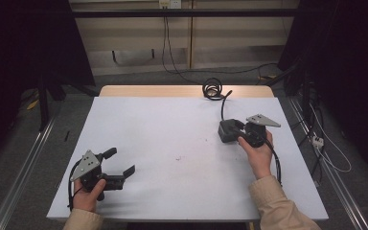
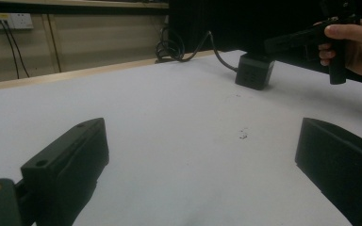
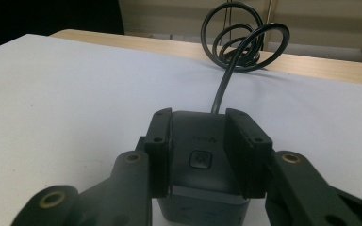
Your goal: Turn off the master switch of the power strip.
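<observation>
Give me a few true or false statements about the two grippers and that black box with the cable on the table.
1. The right gripper has its jaws closed on the black box. True.
2. The left gripper holds the box. False: its jaws are spread open with nothing between them.
3. The box's cable coils near the table's far edge. True.
4. The box lies at the table's left side. False: it is right of centre.

Left tool (image 1: 122,163) spread wide; right tool (image 3: 200,157) clamped shut.
</observation>
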`<state>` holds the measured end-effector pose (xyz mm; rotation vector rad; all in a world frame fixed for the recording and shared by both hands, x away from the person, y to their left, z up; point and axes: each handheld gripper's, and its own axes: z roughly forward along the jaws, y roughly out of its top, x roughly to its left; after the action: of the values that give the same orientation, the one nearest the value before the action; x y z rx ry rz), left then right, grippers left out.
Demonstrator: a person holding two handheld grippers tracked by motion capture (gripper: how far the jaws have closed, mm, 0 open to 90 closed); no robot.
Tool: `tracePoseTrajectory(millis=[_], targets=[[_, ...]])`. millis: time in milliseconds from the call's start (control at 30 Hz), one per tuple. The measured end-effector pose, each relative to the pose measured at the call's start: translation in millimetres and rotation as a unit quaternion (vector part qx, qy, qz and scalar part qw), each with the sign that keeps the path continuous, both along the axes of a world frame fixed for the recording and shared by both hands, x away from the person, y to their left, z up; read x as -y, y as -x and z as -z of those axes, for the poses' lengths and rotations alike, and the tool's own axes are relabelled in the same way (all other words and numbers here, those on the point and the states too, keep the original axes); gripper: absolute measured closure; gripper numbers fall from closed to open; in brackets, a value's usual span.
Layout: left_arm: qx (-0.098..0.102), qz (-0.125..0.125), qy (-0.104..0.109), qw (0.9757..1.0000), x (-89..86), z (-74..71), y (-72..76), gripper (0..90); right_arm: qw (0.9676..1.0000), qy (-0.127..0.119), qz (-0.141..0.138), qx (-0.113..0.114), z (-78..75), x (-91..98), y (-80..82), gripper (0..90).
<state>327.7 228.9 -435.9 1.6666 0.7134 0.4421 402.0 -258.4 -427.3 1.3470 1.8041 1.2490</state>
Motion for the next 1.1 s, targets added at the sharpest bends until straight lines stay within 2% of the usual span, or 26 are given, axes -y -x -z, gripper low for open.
tracePoseTrajectory(millis=[500, 1100], targets=[[0.0, 0.002, -0.002, 1.0, 0.5, 0.2, 0.0, 3.2, 0.9999, -0.003, -0.004, -0.014, 1.5, 2.4, -2.7, 73.5], [-0.001, 0.001, -0.002, 1.0, 0.6, 0.4, 0.1, 3.2, 0.9998, -0.002, -0.009, -0.015, -1.2, 2.9, -5.9, 78.7]])
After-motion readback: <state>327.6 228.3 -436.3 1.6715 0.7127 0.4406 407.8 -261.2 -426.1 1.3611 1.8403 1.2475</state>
